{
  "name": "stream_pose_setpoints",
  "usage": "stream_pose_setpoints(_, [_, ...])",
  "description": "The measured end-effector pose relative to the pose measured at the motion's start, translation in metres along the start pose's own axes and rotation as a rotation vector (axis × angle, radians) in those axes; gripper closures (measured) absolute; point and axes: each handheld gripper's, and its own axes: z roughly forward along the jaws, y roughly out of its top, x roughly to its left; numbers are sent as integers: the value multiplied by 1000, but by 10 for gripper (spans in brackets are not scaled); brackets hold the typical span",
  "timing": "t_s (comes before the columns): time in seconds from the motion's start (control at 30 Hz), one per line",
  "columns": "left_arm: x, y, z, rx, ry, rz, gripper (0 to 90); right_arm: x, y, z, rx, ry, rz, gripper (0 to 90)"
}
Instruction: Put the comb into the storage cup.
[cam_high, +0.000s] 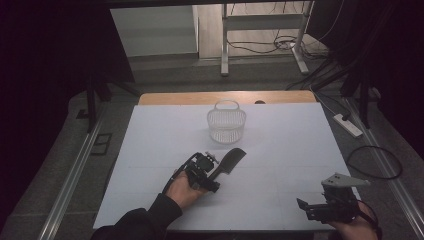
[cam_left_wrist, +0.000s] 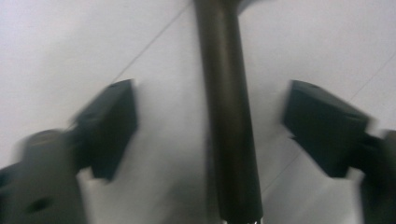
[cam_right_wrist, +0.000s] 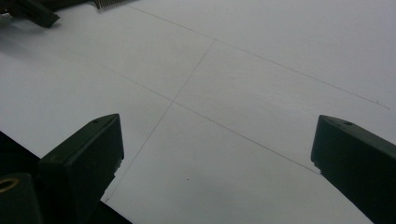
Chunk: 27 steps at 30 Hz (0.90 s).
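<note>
A black comb (cam_high: 231, 161) with a wide toothed head lies on the white table sheet (cam_high: 150, 150), its head pointing toward the back right. My left gripper (cam_high: 215, 175) straddles its handle from the near side. In the left gripper view the dark handle (cam_left_wrist: 226, 116) runs up between the two jaws, with a gap on each side, so my left gripper (cam_left_wrist: 210, 130) is open around it. My right gripper (cam_high: 305, 207) rests near the front right edge and points left. Its jaws stand wide apart over bare sheet, so my right gripper (cam_right_wrist: 215, 154) is open and holds nothing.
A clear ribbed basket (cam_high: 226, 125) with an upright handle stands at the back middle of the sheet. Beyond the table's wooden far edge (cam_high: 225, 97) are a metal stand's legs (cam_high: 225, 50) and cables on the floor. A power strip (cam_high: 348, 125) lies to the right.
</note>
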Motion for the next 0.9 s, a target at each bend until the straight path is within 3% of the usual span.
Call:
stream_pose_setpoints(0.03, [1,-1,-2,-6,6,-6,345,0,0,0,0,1,-1,27])
stream_pose_setpoints(0.1, [1,-1,-2,-8,5,-5,384,0,0,0,1,1,-1,28])
stream_pose_setpoints(0.33, [-5,-2,-5,-16,-2,27,712,0,0,0,3,4,-2,32])
stream_pose_setpoints(0.43, [-6,-2,-5,-12,5,31,720,0,0,1,4,5,-3,34])
stream_pose_setpoints(0.67, [1,-5,-6,-37,-42,25,722,0,0,0,3,9,-4,35])
stream_pose_setpoints(0.7, [2,-6,-7,-55,-74,21,723,0,0,0,2,10,-5,35])
stream_pose_setpoints(0.9, [-2,-5,-12,-97,-83,44,723,0,0,0,0,10,-5,35])
